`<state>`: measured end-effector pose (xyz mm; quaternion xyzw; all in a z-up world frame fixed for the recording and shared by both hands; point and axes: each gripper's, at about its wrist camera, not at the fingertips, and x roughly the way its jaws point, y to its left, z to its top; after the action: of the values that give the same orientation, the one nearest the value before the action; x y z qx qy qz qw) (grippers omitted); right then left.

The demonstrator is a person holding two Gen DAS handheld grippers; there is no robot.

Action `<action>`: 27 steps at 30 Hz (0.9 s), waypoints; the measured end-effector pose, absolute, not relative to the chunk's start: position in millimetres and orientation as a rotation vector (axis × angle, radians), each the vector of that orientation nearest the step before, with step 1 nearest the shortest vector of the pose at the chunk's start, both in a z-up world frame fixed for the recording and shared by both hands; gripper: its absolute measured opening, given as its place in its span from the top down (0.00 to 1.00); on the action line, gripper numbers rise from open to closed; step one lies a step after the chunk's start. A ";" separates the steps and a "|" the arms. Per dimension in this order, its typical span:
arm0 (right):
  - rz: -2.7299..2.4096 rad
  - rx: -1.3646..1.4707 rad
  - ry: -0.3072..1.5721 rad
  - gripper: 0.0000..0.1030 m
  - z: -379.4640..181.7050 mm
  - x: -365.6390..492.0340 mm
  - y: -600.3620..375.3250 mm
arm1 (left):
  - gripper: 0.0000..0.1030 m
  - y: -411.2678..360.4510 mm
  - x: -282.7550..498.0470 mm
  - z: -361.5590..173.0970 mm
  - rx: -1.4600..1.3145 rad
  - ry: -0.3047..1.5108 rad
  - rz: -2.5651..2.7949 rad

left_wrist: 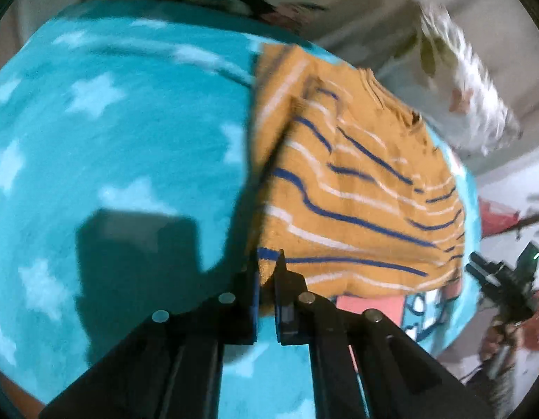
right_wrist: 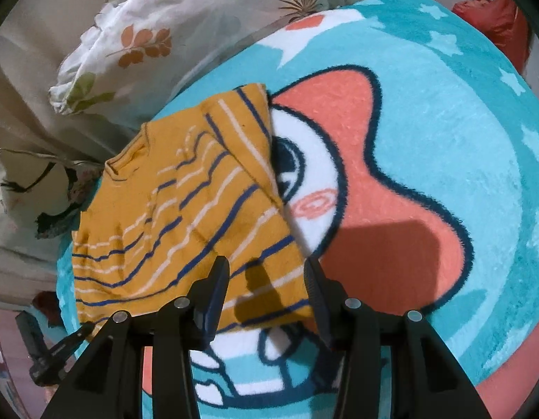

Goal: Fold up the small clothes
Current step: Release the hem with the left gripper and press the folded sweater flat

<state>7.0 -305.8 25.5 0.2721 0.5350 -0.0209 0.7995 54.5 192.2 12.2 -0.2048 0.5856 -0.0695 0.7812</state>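
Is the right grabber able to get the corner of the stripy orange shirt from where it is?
Probably yes. The right gripper is open, and the orange striped shirt lies flat on the blue blanket with its near hem right between the fingers. Nothing covers that edge.

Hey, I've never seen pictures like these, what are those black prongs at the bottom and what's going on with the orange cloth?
Those prongs are the fingers of two handheld grippers; a person carries one in each hand, and each has a wide-angle camera looking along its fingers. One picture comes from each. The left gripper is closed on a corner of the striped orange garment, which lies partly folded on a turquoise star-patterned blanket. The right gripper is open above the garment's near edge. Floral pillows lie behind.
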 end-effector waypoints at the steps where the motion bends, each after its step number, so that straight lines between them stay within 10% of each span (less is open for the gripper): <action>1: -0.042 0.580 1.144 0.53 27.0 7.6 -304.4 | 0.93 198.9 52.0 12.4 -0.464 1.261 -0.158; 14: 0.306 0.290 1.116 0.53 77.6 80.5 -150.0 | 0.62 208.3 28.9 16.8 -0.359 1.217 -0.083; 27: 0.556 -0.079 1.227 0.63 25.9 153.1 73.5 | 0.53 242.6 -5.8 38.0 -0.290 1.128 0.134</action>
<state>153.1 73.5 25.9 -0.0364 0.5681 0.2572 0.7808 -5.8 242.6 38.0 -0.1370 0.5321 0.0631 0.8331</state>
